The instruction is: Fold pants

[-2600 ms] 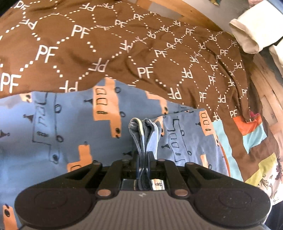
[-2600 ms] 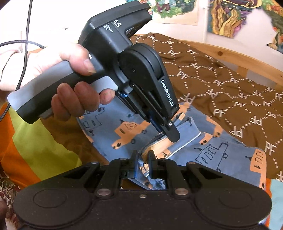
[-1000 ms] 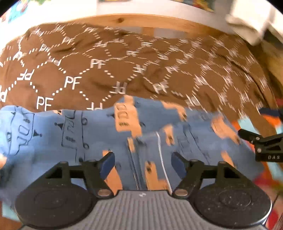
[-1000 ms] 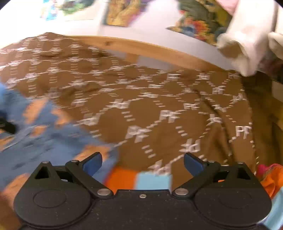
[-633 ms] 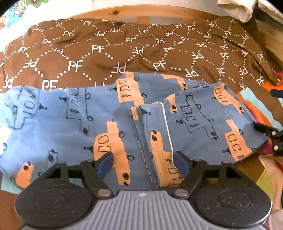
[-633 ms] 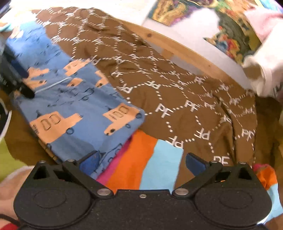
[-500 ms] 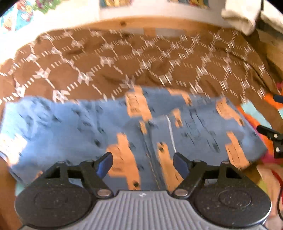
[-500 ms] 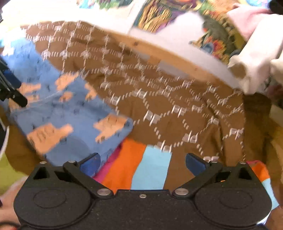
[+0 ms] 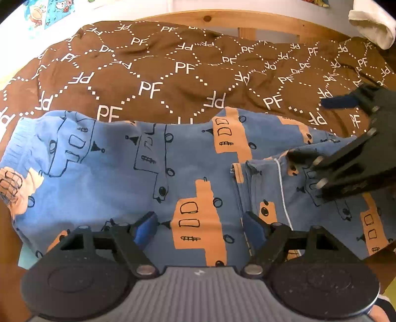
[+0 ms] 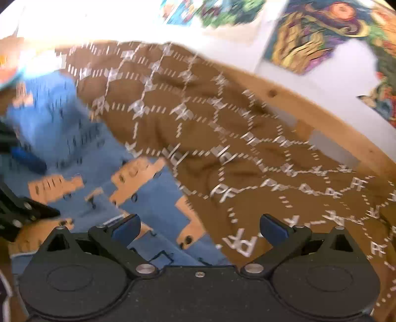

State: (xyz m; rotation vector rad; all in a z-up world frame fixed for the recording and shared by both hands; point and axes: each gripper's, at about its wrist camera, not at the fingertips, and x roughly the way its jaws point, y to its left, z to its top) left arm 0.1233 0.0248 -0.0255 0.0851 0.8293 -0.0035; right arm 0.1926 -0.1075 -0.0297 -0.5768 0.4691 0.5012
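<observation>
The blue pants [image 9: 173, 173] with orange truck prints lie spread across the bed, a folded part with a white seam at the right. My left gripper [image 9: 200, 226] stands open just above the cloth's near edge, and its blue pads [image 9: 146, 226] grip nothing. My right gripper [image 9: 319, 128] comes in from the right, open, with its lower finger over the folded part. In the blurred right wrist view the right gripper [image 10: 200, 228] is open over the edge of the pants [image 10: 74, 148], and the left gripper [image 10: 37, 183] shows at the left edge.
A brown blanket [image 9: 185, 74] with white PF lettering covers the bed under and behind the pants. A wooden bed frame [image 9: 247, 22] runs along the back. A white cloth [image 9: 371, 24] hangs at the top right. Posters [image 10: 309, 37] hang on the wall.
Both grippers have let go of the bunched pants and opened; the pants now lie flat. The right gripper swung out to the right, then back left over the pants. The left gripper sank slightly.
</observation>
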